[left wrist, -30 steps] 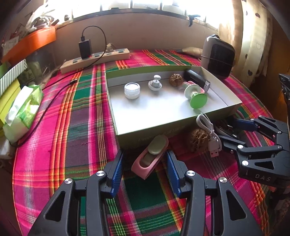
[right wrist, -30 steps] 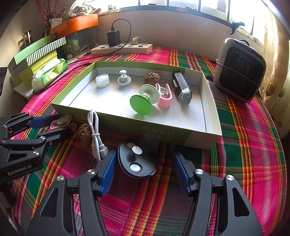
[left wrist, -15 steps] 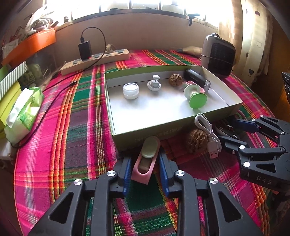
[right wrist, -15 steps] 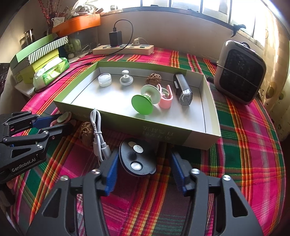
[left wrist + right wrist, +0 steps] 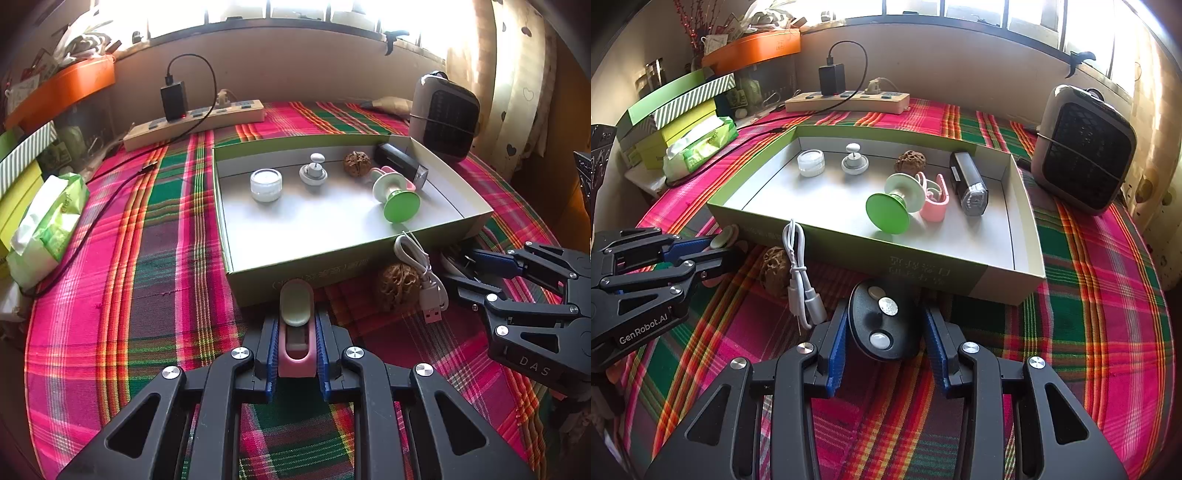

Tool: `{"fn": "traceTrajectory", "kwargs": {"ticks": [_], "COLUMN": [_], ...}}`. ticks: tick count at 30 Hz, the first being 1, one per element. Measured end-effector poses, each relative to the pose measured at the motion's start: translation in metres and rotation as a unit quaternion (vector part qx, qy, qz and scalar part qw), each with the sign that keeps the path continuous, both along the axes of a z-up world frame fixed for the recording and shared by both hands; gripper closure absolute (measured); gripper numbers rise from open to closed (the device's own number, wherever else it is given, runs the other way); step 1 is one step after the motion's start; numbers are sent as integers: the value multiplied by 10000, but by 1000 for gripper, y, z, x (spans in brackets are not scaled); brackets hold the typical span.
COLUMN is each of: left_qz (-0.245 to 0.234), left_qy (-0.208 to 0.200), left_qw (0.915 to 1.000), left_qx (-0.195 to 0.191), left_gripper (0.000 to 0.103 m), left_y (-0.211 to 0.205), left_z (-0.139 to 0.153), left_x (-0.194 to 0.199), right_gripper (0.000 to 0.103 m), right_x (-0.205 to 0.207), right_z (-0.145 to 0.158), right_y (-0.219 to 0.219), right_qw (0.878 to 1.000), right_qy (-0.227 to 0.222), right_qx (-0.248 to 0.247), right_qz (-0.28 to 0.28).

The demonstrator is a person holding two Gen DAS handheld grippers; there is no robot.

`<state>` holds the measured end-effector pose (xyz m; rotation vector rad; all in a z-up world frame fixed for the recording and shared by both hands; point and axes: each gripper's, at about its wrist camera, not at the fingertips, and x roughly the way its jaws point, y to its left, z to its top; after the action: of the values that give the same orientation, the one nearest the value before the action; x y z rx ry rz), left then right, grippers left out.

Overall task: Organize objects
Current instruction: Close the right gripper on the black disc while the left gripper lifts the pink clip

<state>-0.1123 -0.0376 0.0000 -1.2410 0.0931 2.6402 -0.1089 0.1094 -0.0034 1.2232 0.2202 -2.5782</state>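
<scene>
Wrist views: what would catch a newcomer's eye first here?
The loud pink-green plaid tablecloth fills both views, with an open green box of small items at its middle. In front of the box, the left gripper is shut on a pink clip, and the right gripper is closing around a black oval device.

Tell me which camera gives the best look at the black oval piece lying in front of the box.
The right wrist view. The black oval piece lies fully visible between the closing fingers of the right gripper, a gap still showing at each pad. In the left wrist view the right gripper and white cable nearly hide it.
</scene>
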Motion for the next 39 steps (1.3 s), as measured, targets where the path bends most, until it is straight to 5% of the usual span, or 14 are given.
{"fn": "traceTrajectory", "kwargs": {"ticks": [27,29,39], "left_qz": [-34,-37,-61], "left_qy": [247,269,259], "left_qw": [9994,9993,9992], "left_qx": [236,255,298], "left_gripper": [87,87,87], "left_y": [1,1,2], "left_z": [24,27,29], "left_x": [7,5,-1], "right_gripper": [64,78,78], "right_x": [-1,-3,-7], "right_z": [21,25,25], "right_y": [4,3,3], "right_qw": [9996,9994,9994], "right_qy": [224,263,275], "right_qx": [-197,-204,-220], "right_qz": [14,55,42]}}
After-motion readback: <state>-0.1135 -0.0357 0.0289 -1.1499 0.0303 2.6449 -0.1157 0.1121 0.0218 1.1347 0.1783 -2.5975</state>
